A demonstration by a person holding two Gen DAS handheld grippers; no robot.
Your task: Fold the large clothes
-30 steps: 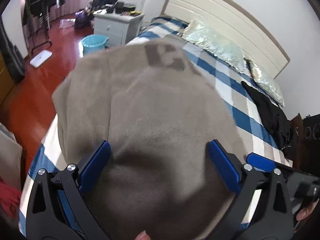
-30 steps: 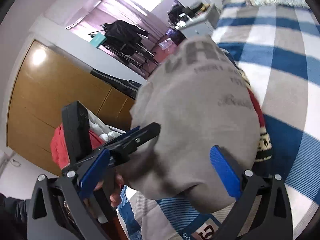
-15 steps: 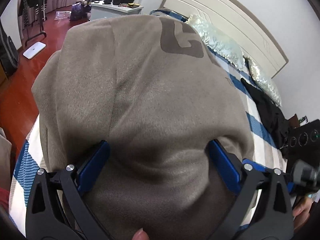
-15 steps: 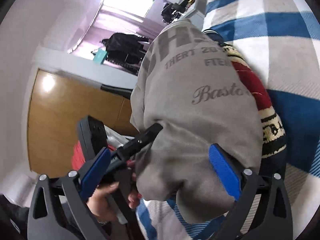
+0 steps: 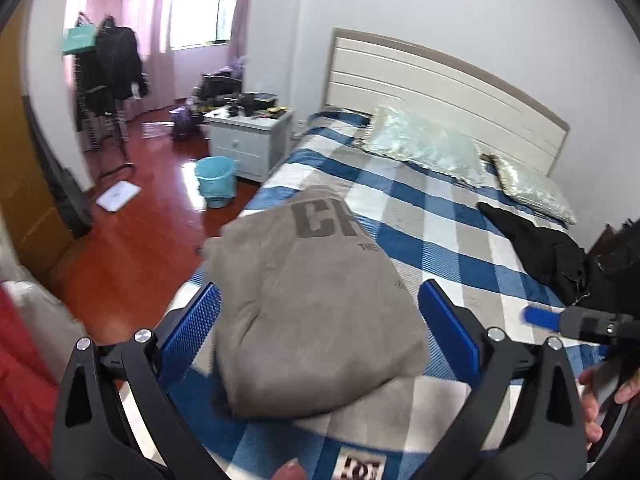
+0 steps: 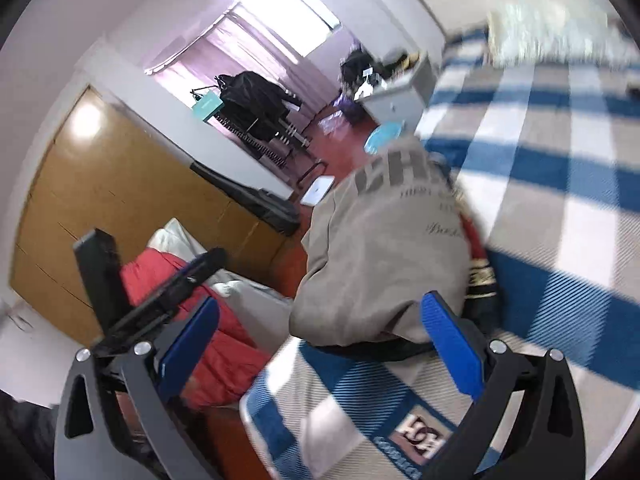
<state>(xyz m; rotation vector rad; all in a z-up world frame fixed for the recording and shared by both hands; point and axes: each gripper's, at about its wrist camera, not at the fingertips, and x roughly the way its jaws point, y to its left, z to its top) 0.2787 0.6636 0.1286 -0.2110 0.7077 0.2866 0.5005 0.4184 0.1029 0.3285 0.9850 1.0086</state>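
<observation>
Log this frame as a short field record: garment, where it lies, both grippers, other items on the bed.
garment: grey sweatshirt, folded, dark lettering on top
location: near corner of the checked bed cover
underneath: red and black garment showing at its edge
left gripper: open, holding nothing
right gripper: jaws opening, nothing gripped
also on bed: two pillows, black clothing

A lived-in home bedroom: a bed with blue checked cover, white headboard and shiny pillows at the far right, a white nightstand beside it, pink curtains, a clothes rack on red wooden floor, wooden wardrobe.
</observation>
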